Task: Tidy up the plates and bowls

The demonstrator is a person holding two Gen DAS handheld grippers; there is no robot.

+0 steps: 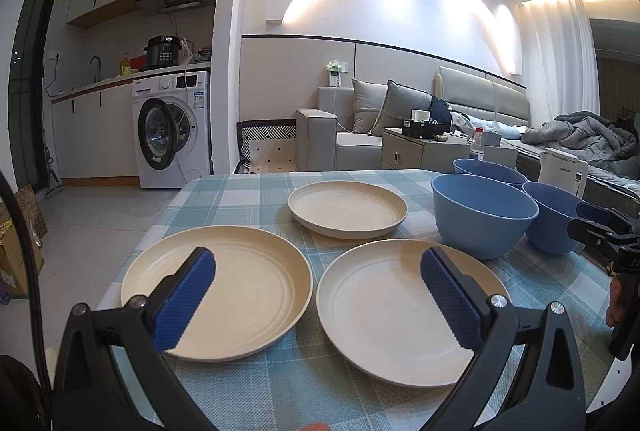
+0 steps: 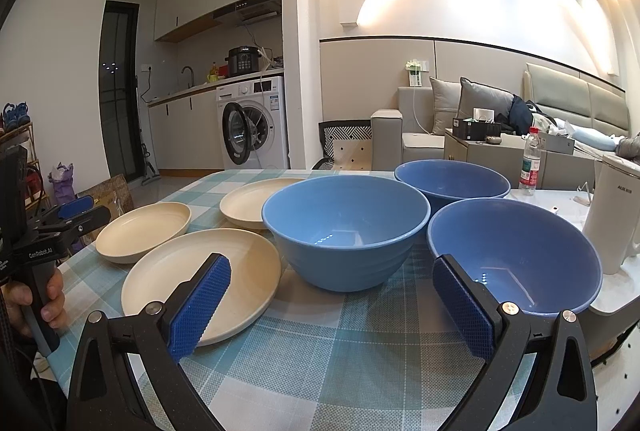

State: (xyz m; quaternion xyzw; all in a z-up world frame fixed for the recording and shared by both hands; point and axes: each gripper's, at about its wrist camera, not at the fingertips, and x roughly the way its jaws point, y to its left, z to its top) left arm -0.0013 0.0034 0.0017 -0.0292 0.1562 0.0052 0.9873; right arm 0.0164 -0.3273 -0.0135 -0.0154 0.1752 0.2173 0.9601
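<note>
While both grippers hang just above the counter, neither has anything in it. The left gripper has its blue fingers spread wide, nothing between them and nothing touching. It's held low and roughly level, pointing across the checkered cloth, with one finger over the near-left plate and the other over the near-right plate, so the gap between those two plates sits about midway between the fingers. A third plate lies further back toward the far edge.

Same deal on the right gripper: fingers wide apart and empty, held low and level near the front edge. Its left finger overlaps the near plate, its right finger sits in front of the near-right bowl; can't tell if it actually touches the rim. The middle bowl is straight ahead between the fingers, and a third bowl is behind it near the far edge. A white kettle stands off the right edge of the cloth, and the person's hand grips the left gripper's handle.
</note>
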